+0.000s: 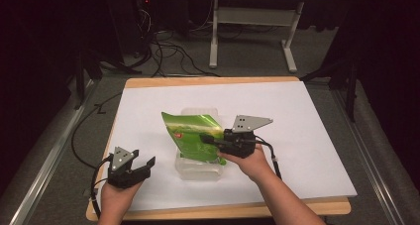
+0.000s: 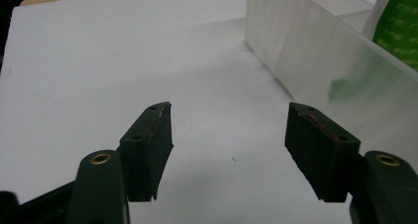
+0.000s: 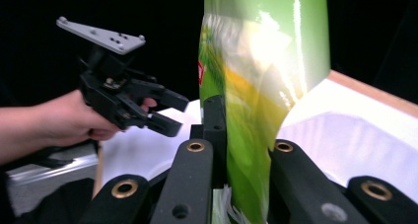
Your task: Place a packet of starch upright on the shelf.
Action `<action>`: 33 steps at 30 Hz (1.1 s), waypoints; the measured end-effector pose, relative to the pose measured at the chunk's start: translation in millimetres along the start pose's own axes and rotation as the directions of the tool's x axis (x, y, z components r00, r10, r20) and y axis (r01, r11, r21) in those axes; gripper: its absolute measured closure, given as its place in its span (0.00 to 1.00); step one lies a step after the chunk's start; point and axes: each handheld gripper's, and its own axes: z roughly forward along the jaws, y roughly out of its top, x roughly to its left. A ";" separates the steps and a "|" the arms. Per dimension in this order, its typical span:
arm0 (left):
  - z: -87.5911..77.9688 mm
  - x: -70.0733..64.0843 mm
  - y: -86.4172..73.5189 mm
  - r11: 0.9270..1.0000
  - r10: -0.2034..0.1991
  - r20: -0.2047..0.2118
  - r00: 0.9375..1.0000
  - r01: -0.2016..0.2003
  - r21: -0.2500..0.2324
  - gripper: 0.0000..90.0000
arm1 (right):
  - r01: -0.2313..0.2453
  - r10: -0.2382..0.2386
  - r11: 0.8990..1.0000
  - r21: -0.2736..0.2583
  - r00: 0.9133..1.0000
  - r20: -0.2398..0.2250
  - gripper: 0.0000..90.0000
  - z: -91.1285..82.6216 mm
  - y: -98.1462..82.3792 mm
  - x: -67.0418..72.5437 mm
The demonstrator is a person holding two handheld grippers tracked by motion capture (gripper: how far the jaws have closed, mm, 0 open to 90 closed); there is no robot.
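A shiny green snack bag (image 1: 192,134) is held tilted above a clear plastic container (image 1: 200,169) at the middle of the white table sheet (image 1: 307,131). My right gripper (image 1: 206,139) is shut on the bag's right end. In the right gripper view the bag (image 3: 261,86) rises between the jaws of the right gripper (image 3: 246,140), which clamp its lower part. My left gripper (image 1: 145,166) stands open near the front left of the sheet, apart from the container. In the left gripper view the left gripper (image 2: 231,137) holds nothing, with the container wall (image 2: 315,51) and the bag (image 2: 400,26) to its right.
The wooden table edge (image 1: 218,211) runs along the front. Cables (image 1: 168,54) lie on the floor behind the table, beside a white frame leg (image 1: 214,36). A hand with the left gripper (image 3: 148,110) appears at the left of the right gripper view.
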 end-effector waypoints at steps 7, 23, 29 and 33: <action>-0.4 2.3 -0.2 1.000 -0.010 -0.004 1.000 0.010 -0.004 0.39 | -0.010 0.010 0.999 -0.033 1.000 0.011 0.96 -14.1 4.5 -3.2; -1.9 3.8 0.7 1.000 -0.012 -0.002 1.000 0.012 -0.005 0.39 | 0.036 -0.037 0.999 0.029 0.998 0.042 0.96 -4.4 6.3 3.6; -2.4 3.7 0.3 1.000 -0.016 0.000 1.000 0.016 -0.007 0.39 | 0.028 -0.030 0.999 0.046 0.999 0.031 0.96 18.9 0.0 3.7; -1.8 3.0 0.0 1.000 -0.013 0.003 1.000 0.013 -0.004 0.39 | 0.018 -0.019 0.999 0.045 0.999 0.035 0.96 20.2 -2.5 3.4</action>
